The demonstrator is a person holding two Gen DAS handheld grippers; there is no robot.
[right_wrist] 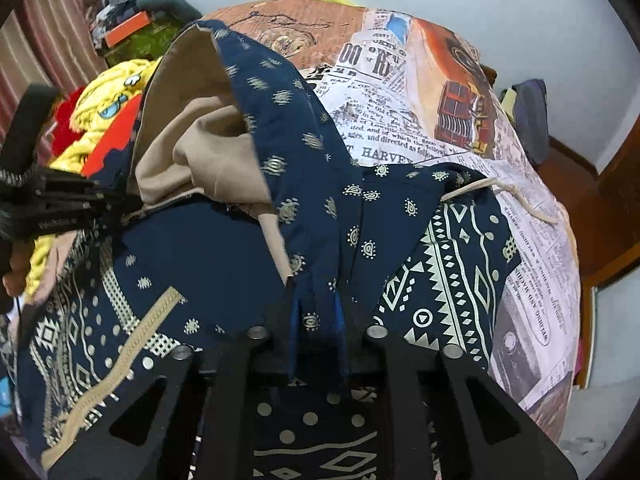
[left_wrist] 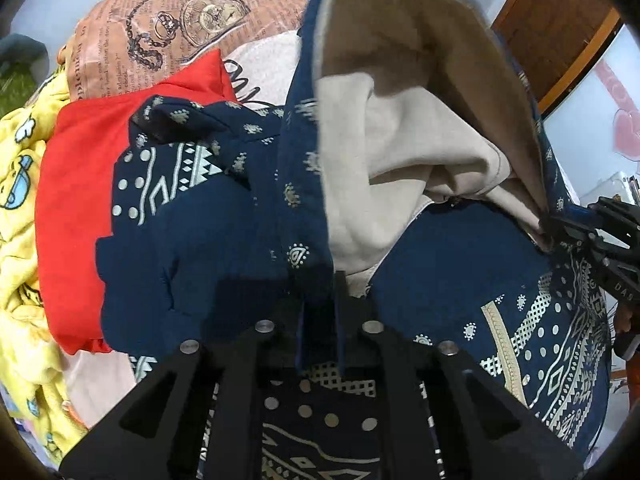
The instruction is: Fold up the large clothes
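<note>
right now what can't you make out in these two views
- Left gripper fingertips: left view, buried in the navy garment.
- Right gripper fingertips: right view, wrapped in the same navy fold.
- Garment's lower part: both views, cut off by the bottom edge and gripper frames.
- Garment type: cannot tell; the beige lining is bunched up.
- Red cloth shape: left view, overlapped by the garment.

both wrist cams close, sharing navy garment

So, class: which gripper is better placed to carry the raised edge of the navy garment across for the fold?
Probably the right gripper: its side of the navy garment faces open bedsheet. The left gripper, also clamped, is hemmed in by the red cloth.
</note>
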